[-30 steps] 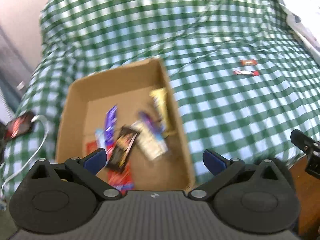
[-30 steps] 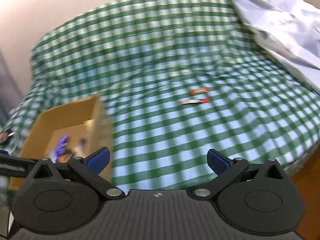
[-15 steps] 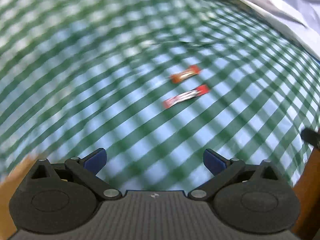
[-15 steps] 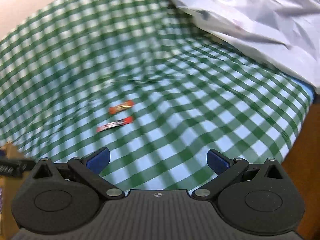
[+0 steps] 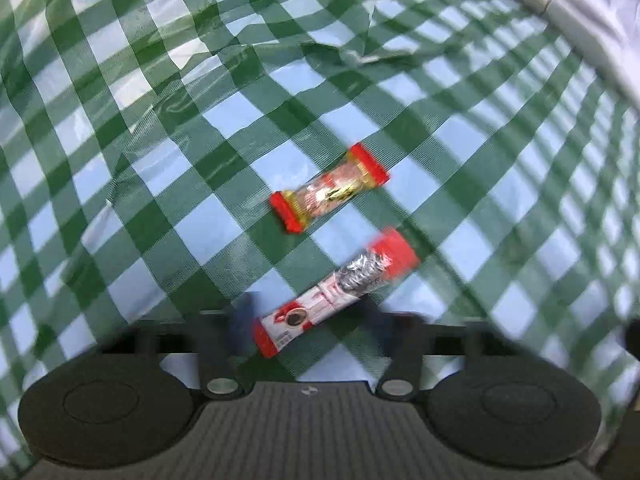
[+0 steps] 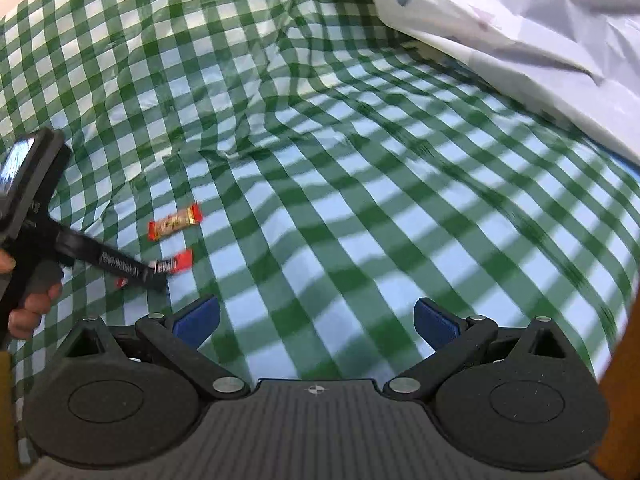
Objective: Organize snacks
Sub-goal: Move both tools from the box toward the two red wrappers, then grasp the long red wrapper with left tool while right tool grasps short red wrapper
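Two wrapped snack bars lie on the green checked cloth (image 5: 200, 128). The nearer one is a long red and white bar (image 5: 340, 292), also seen at the left of the right wrist view (image 6: 176, 266). My left gripper (image 5: 306, 314) points steeply down over it. Its blurred jaws are closing with the bar lying slantwise between them, the pads not clearly pressing. Just beyond lies a shorter red and gold bar (image 5: 330, 192) (image 6: 175, 222). My right gripper (image 6: 316, 320) hangs open over bare cloth to the right of both bars, holding nothing.
A pale crumpled quilt (image 6: 520, 20) (image 5: 580, 8) covers the far right of the bed. A brown wooden edge (image 6: 624, 400) runs down the right side. A person's hand (image 6: 32, 308) grips the left tool at the left edge. The cloth is wrinkled behind the bars.
The left gripper swung from above the cardboard box to the two bars and dropped close to them; its jaws have narrowed around the red and white bar. The right gripper also moved rightwards and lower.
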